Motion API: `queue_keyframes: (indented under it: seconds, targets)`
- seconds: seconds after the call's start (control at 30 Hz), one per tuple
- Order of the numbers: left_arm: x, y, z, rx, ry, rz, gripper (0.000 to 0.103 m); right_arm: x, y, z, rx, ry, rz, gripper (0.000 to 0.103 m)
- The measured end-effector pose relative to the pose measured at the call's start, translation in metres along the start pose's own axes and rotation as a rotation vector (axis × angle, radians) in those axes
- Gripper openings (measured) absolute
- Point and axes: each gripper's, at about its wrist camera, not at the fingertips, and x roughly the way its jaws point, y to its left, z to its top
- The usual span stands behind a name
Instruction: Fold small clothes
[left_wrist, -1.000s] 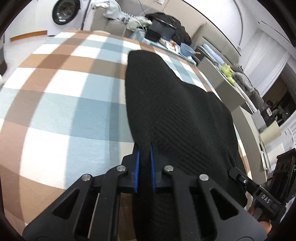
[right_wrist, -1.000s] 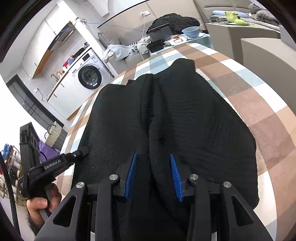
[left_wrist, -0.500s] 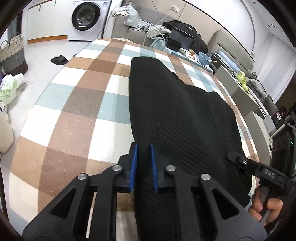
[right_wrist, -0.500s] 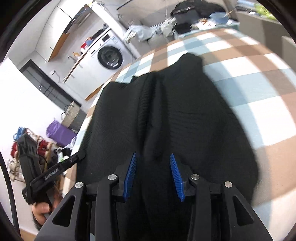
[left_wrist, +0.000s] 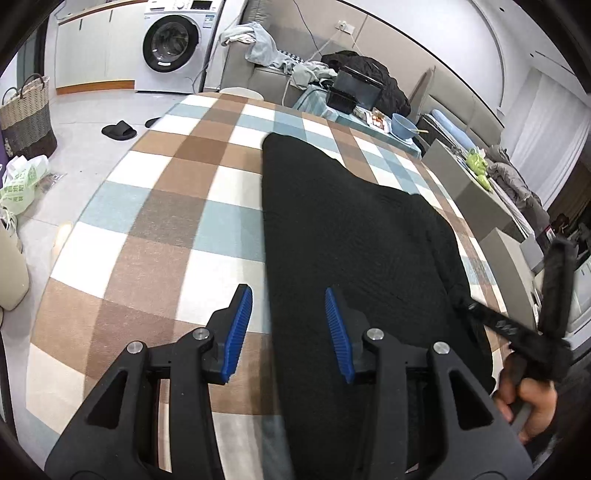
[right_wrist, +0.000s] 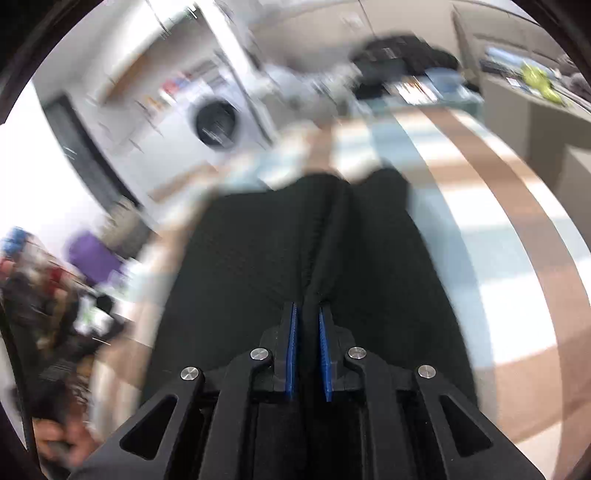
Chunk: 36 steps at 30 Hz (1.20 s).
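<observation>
A black knitted garment (left_wrist: 351, 236) lies spread lengthwise on the checked tabletop (left_wrist: 177, 229). My left gripper (left_wrist: 286, 295) hovers over the garment's near left edge. Its jaws are opening and the blue pads (left_wrist: 240, 325) stand apart without pressing the cloth, which lies below them. In the blurred right wrist view, the right gripper (right_wrist: 307, 308) is closing and its pads pinch a raised ridge of the black garment (right_wrist: 369, 258) near its middle. The left wrist view shows the right gripper's body (left_wrist: 509, 326) at the garment's right edge, held by a hand (left_wrist: 528, 406).
A washing machine (left_wrist: 173, 44) and a sofa with loose clothes (left_wrist: 258, 44) stand beyond the table. A blue bowl (left_wrist: 404, 125) and a black box (left_wrist: 354, 92) sit at the far end. A woven basket (left_wrist: 26, 114) and slippers (left_wrist: 118, 131) are on the floor at left.
My left gripper let go of the garment's edge, opened and rose slightly. The right gripper, open over the cloth before, closed on a ridge of it.
</observation>
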Motion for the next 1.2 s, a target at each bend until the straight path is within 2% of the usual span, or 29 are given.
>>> queue_keyframes:
  seconds: [0.07, 0.13, 0.17, 0.27, 0.43, 0.53, 0.63, 0.73, 0.87, 1.03, 1.2]
  targets:
    - [-0.001, -0.009, -0.002, 0.025, -0.003, -0.001, 0.037, -0.003, -0.011, -0.005, 0.052, 0.007, 0.044, 0.014]
    - [-0.004, -0.021, -0.005, 0.062, -0.012, -0.008, 0.037, -0.015, -0.017, -0.008, 0.083, -0.017, 0.085, 0.03]
    - [-0.005, -0.028, -0.007, 0.082, -0.014, -0.021, 0.037, -0.023, -0.017, -0.01, 0.083, -0.038, 0.11, 0.032]
    - [-0.008, -0.05, -0.021, 0.152, 0.003, -0.078, 0.039, -0.033, -0.008, -0.014, 0.041, -0.044, 0.171, 0.034]
    - [-0.006, -0.087, -0.057, 0.275, 0.064, -0.164, 0.04, -0.052, 0.012, -0.041, -0.021, -0.075, 0.229, 0.034]
    - [0.003, -0.096, -0.078, 0.298, 0.119, -0.156, 0.04, -0.045, 0.016, -0.055, -0.059, -0.016, 0.181, 0.034]
    - [-0.005, -0.096, -0.092, 0.347, 0.097, -0.141, 0.04, -0.042, 0.006, -0.066, -0.052, 0.007, 0.161, 0.032]
    - [-0.017, -0.092, -0.097, 0.32, 0.117, -0.15, 0.043, -0.056, -0.004, -0.071, -0.032, -0.018, 0.205, 0.033]
    - [-0.021, -0.091, -0.101, 0.295, 0.133, -0.167, 0.048, -0.073, -0.018, -0.07, 0.031, -0.071, 0.223, 0.041]
    - [-0.018, -0.103, -0.103, 0.332, 0.136, -0.178, 0.048, -0.065, -0.024, -0.074, 0.068, 0.007, 0.255, 0.045]
    - [-0.015, -0.104, -0.098, 0.32, 0.139, -0.177, 0.048, -0.063, -0.019, -0.07, 0.053, 0.002, 0.248, 0.056]
